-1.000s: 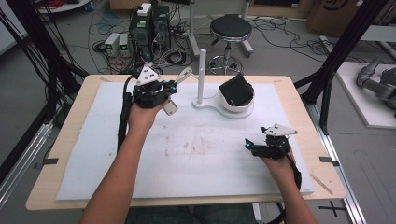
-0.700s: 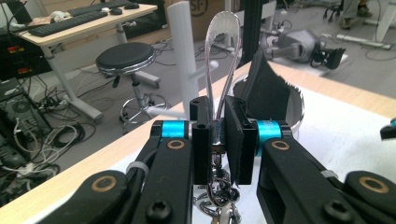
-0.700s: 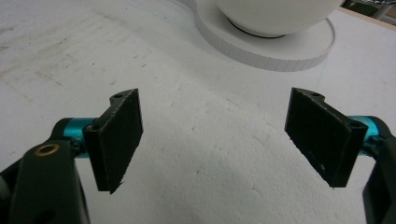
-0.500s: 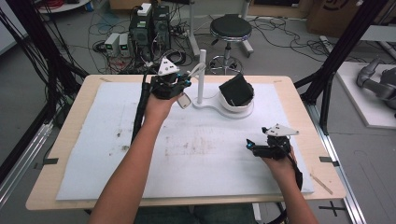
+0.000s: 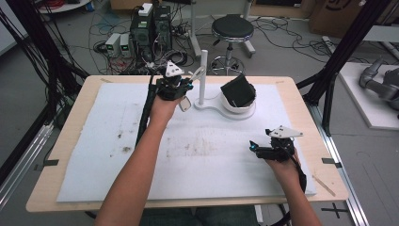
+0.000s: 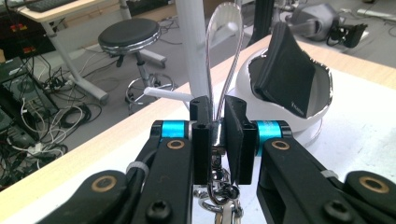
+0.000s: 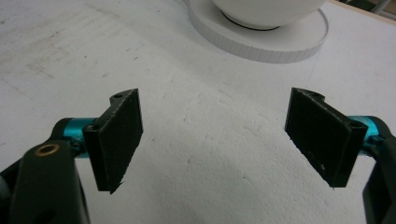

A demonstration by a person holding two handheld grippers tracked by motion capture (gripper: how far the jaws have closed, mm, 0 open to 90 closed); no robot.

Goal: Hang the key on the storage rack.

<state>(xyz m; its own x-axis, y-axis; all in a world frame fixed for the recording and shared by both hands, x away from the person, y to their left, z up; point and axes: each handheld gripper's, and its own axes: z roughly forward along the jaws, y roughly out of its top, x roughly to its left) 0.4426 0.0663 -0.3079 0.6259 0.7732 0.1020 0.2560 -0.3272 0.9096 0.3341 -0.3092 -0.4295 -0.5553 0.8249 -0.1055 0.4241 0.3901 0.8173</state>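
Clamped tight in left gripper [image 6: 217, 135] jaws beside the white post [image 6: 192, 46]: a shiny wire-loop keyring [image 6: 224, 56] with chain. Right gripper [image 7: 215, 140] jaws wide, empty.

left hand-held gripper [image 5: 181, 89]: jaws clamped, arm outstretched | right hand-held gripper [image 7: 215, 135]: jaws wide apart, low

Keyring [image 6: 223, 60] lower end hidden between hand-held gripper pads.

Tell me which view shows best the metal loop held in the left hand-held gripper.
The left gripper view: the metal loop rises close up from between the shut jaws of the left hand-held gripper, beside the white post. The high view shows it small and pale; the right gripper view faces the white mat.
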